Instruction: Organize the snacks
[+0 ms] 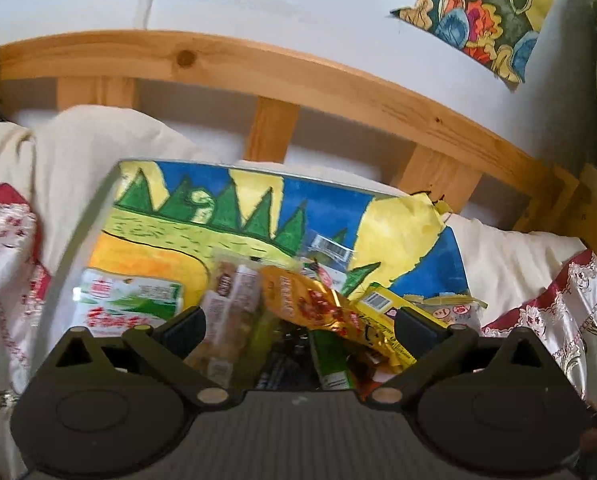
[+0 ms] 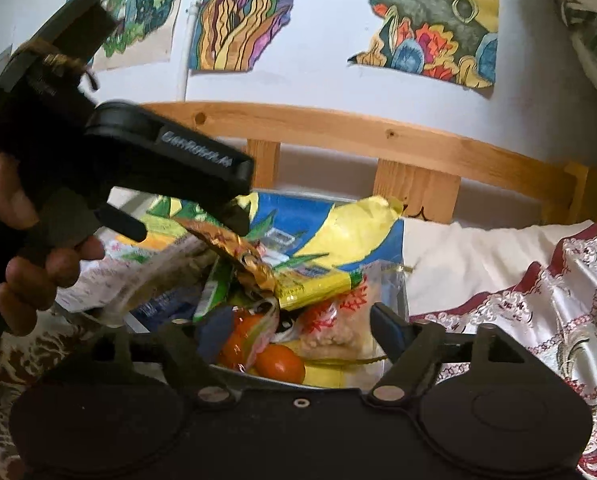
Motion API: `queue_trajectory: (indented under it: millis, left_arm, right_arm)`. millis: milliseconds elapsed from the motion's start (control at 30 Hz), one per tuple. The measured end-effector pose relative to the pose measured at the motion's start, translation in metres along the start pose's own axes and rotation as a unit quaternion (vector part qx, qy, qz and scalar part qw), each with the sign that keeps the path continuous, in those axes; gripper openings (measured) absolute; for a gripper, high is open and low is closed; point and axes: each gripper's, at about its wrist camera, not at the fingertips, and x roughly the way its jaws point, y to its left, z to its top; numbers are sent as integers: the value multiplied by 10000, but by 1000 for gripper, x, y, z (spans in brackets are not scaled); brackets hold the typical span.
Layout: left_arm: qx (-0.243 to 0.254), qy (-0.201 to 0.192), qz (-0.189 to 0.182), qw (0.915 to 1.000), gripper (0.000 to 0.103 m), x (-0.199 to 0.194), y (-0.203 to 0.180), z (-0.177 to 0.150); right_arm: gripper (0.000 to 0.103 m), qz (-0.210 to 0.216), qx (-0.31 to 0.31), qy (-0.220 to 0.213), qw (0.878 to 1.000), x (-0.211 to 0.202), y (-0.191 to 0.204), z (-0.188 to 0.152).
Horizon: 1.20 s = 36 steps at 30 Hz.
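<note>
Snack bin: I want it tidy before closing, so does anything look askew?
Yes. The gold packet stands tilted on top of the heap in the bin, poking above the other snacks rather than lying flat.

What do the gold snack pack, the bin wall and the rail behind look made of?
Gold snack pack: crinkled metallic foil or film, shiny highlights. Bin wall: seemingly clear hard plastic, a painted sheet showing through it. Rail: bare pine-like wood, with visible knots and grain.
</note>
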Motion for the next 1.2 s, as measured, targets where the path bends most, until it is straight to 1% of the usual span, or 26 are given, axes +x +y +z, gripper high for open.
queue_trajectory:
  millis: [233, 433, 700, 933, 1200]
  left_arm:
    - [61, -211, 124, 9997, 102, -37, 16, -7]
    - [64, -318, 259, 9991, 102, -66, 30, -16]
    - [121, -504, 447, 9977, 102, -103, 48, -29]
    - [208, -689, 614, 9955, 102, -132, 55, -46]
    - [442, -943, 730, 9919, 102, -160, 56, -76]
  right_arm:
    - [92, -10, 37, -242, 9997, -28, 6, 11]
    - [97, -25, 156, -404, 9991, -51, 12, 19]
    - [100, -134, 367, -584, 9975, -72, 19, 26]
    - [102, -168, 454, -723, 9962, -89, 23, 28]
    - [102, -139, 613, -664, 9958, -109, 30, 23]
